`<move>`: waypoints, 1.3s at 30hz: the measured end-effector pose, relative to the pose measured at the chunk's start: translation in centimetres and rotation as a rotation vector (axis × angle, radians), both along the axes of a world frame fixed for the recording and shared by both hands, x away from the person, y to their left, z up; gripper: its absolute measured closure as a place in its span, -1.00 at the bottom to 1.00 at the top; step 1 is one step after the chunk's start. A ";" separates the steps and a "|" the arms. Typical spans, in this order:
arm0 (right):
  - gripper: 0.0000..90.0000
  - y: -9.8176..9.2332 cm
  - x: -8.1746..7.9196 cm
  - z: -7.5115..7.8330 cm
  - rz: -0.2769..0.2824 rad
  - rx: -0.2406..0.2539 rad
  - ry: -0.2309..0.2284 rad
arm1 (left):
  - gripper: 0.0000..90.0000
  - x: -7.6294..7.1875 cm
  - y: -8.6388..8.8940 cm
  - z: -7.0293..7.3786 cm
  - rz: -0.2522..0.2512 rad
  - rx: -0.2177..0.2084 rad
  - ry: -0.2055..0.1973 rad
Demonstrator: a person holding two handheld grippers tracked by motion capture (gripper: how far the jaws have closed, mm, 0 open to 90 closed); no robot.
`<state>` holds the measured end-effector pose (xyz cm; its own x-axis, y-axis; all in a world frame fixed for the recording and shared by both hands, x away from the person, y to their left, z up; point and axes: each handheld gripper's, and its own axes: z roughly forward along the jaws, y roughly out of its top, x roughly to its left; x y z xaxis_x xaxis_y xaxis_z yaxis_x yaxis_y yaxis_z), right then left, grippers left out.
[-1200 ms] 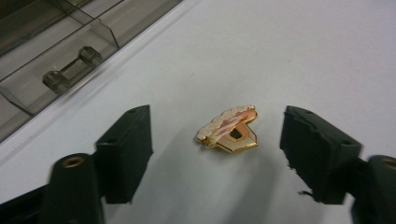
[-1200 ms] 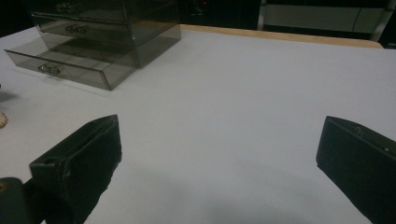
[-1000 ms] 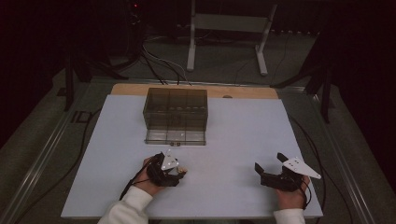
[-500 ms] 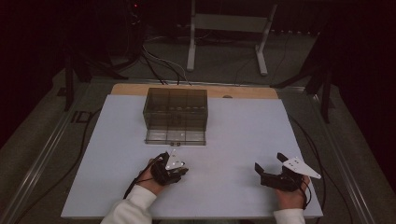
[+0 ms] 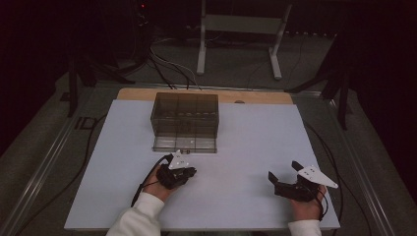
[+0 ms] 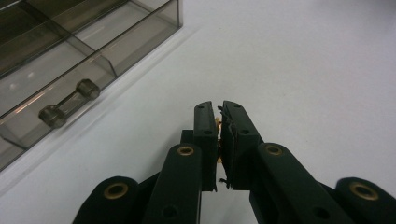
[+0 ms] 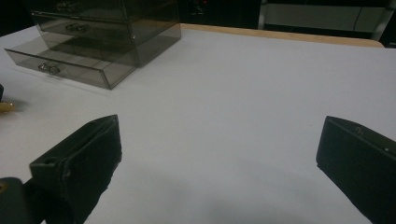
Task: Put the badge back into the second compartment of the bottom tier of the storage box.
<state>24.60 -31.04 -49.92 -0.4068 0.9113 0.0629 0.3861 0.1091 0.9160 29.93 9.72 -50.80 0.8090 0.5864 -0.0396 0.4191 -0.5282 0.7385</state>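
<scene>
Between the left gripper's (image 6: 218, 140) jaws, a tiny gold thing (image 6: 217, 125) is being pinched, just in front of the open drawer (image 6: 60, 88).

It is looking small, hard and light, maybe slippery, so squeezing its middle seems best; the right gripper (image 5: 287, 178) is resting wide open and empty on the white table (image 5: 246, 142).

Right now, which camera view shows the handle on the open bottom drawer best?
The left gripper view: the handle is close and sharp, a clear bar between two dark end caps. The right gripper view shows it small and far off. The high view shows just a tiny speck on the drawer front.
</scene>
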 end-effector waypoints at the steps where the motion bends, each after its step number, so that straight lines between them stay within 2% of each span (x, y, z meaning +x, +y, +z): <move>1: -0.99 0.0 0.0 0.0 0.000 0.000 0.000 | 0.90 0.0 0.1 0.0 0.002 -0.005 0.003; 8: -0.99 0.0 0.0 0.0 0.000 -0.001 0.002 | 0.85 0.2 0.6 0.3 0.010 -0.019 0.013; 14: -0.99 0.0 0.0 0.0 0.001 0.002 0.006 | 0.92 0.2 0.7 0.3 -0.006 -0.023 0.029; 18: -0.99 0.0 0.0 0.0 0.000 0.002 0.006 | 0.96 0.4 1.0 0.4 0.019 -0.032 0.038; 20: -0.99 0.0 0.0 0.0 0.000 0.003 0.007 | 0.98 0.5 1.2 0.4 0.031 -0.033 0.048; 28: -0.99 0.0 0.0 0.0 0.001 0.002 0.007 | 0.98 0.5 1.2 0.4 0.026 -0.035 0.063; 39: -0.99 0.0 0.1 0.0 0.000 0.004 0.008 | 1.00 0.5 1.1 0.6 0.046 -0.022 0.063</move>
